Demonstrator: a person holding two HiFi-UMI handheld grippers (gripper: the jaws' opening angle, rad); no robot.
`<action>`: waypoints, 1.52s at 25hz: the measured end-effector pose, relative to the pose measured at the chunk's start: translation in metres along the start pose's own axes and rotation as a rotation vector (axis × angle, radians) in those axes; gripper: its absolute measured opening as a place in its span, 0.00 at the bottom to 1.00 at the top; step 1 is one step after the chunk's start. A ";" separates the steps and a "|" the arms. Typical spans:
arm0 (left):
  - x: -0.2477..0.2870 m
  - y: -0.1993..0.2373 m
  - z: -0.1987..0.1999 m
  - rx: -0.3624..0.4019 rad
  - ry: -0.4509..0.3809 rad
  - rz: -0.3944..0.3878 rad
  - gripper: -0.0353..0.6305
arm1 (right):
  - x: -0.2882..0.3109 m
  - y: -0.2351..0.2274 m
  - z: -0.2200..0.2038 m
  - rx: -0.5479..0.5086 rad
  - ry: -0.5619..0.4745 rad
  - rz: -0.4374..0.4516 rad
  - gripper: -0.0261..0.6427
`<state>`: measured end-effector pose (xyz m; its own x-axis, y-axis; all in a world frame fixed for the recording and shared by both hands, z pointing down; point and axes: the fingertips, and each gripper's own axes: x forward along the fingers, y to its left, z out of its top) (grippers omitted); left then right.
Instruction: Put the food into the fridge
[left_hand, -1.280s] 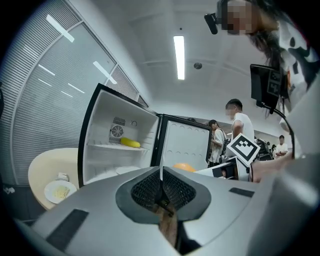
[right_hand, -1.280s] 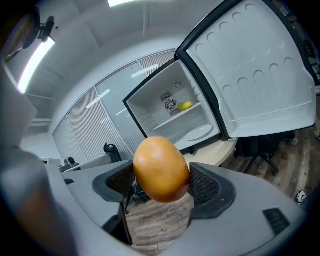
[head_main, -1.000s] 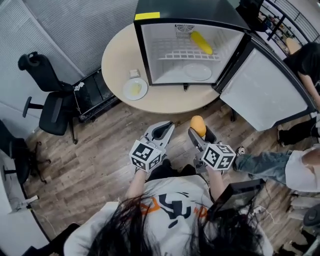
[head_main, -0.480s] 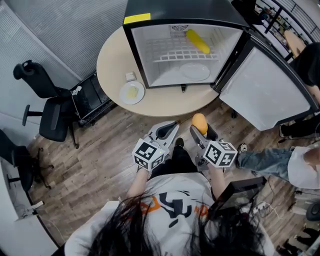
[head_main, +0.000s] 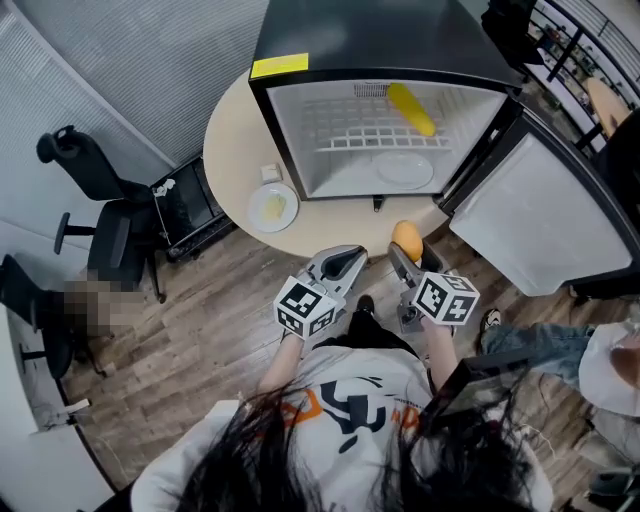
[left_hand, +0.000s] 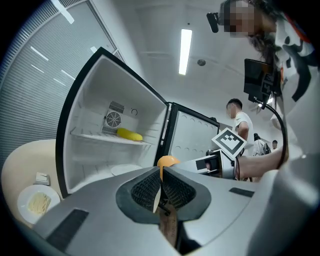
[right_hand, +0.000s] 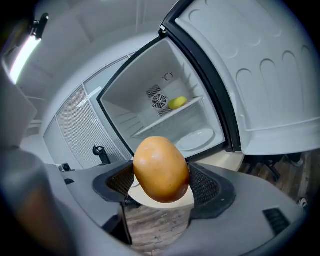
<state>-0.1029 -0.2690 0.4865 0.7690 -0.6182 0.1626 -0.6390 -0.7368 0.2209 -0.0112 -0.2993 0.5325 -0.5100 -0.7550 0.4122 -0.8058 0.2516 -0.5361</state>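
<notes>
Two grippers are in view, one of them loaded. At far left, a small white plate of pale food (head_main: 272, 207) sits on the round beige table (head_main: 232, 130), outside the fridge. The left gripper (head_main: 352, 260) has its jaws pressed together on nothing. The right gripper (head_main: 410, 262) clamps a smooth orange-yellow egg-shaped fruit (right_hand: 161, 169) across its middle, just short of the open black mini fridge (head_main: 380, 35), whose wire shelf already carries a long yellow item (head_main: 412, 108). The fruit looks firm, fairly heavy and slick-skinned. The hold across its widest girth seems sound, though hard squeezing may bruise it. Against half a second ago, both grippers stand nearer the table, and the fruit now reaches the table's edge instead of hanging over the wooden floor (head_main: 200, 320).
</notes>
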 end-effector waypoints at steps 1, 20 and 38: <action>0.005 0.005 0.001 -0.001 0.001 0.004 0.07 | 0.006 -0.004 0.004 -0.004 0.004 -0.003 0.55; 0.089 0.060 0.002 0.041 0.055 -0.025 0.07 | 0.107 -0.074 0.062 -0.053 0.026 -0.077 0.55; 0.108 0.084 -0.001 0.041 0.088 -0.001 0.07 | 0.192 -0.115 0.080 -0.326 0.117 -0.237 0.55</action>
<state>-0.0737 -0.3977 0.5235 0.7671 -0.5921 0.2470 -0.6368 -0.7494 0.1814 0.0077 -0.5215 0.6142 -0.3143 -0.7457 0.5875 -0.9485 0.2717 -0.1626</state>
